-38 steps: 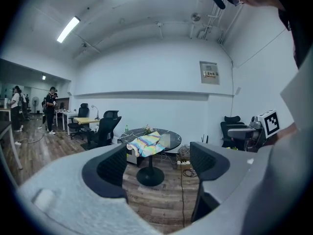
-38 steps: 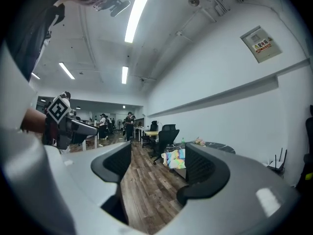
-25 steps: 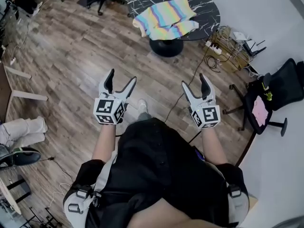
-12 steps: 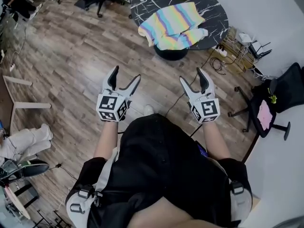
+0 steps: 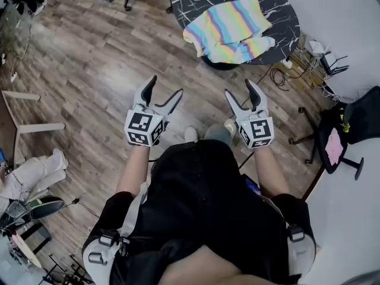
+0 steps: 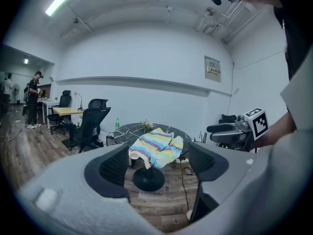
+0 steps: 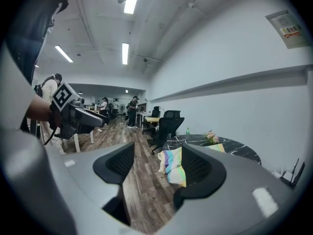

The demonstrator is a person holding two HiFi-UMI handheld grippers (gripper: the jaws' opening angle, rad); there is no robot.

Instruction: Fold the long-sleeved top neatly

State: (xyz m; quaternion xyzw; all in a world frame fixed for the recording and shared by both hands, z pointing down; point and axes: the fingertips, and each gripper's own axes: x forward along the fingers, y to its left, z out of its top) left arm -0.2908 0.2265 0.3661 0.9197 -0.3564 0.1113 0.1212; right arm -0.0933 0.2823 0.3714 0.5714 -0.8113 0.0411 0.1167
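Plainly, in the head view the folding has not started. The long-sleeved top, striped in pastel colours, lies rumpled on the round dark table, with part of it hanging over the near edge. It is well apart from both tools. The left gripper and right gripper are held side by side over the wooden floor. Both point toward the table, probably so they can arrive at the garment together.

From the left gripper view, the left gripper has its jaws spread wide with nothing between them. The top shows far off through the gap, draped over the table.

Through the right gripper view, the right gripper is also parted and empty, though its jaws have just been closing slightly. The top shows beyond the right-hand jaw, hanging off the table. The wide jaws suggest readiness to pinch fabric, most likely a hem or a sleeve, once the person gets close enough.
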